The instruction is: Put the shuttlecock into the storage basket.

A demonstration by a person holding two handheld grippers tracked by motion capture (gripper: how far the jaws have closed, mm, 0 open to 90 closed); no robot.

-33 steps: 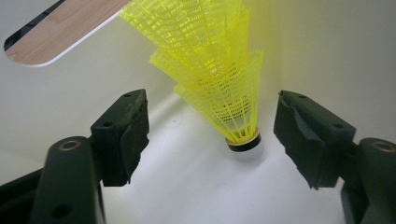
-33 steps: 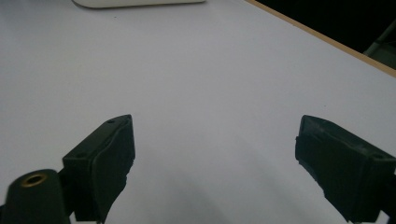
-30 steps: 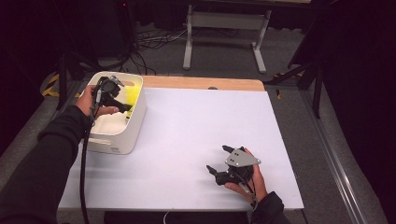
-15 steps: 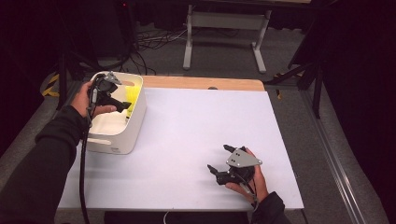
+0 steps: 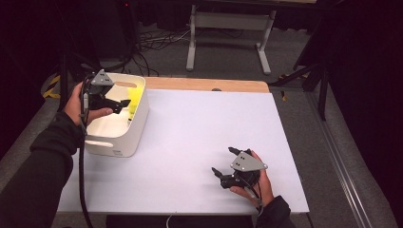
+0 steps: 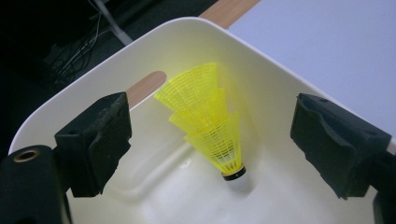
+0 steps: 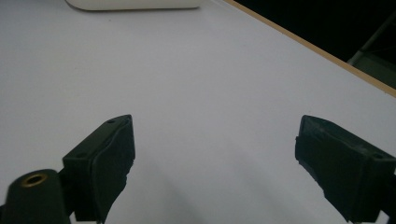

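Bin [image 5: 138, 124] holding yellow shuttlecocks [image 6: 210, 122] stacked cork-down, left hand-held gripper [image 6: 210, 144] released above, right hand-held gripper [image 7: 215, 158] released.

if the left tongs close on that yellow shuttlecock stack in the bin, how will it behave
The yellow shuttlecock stack is probably very light: its skirts are open mesh. That mesh would likely flex under a squeeze rather than stay stiff. It stands tilted on one small cork tip against the white bin wall, so a nudge from the open left tongs may tip it.
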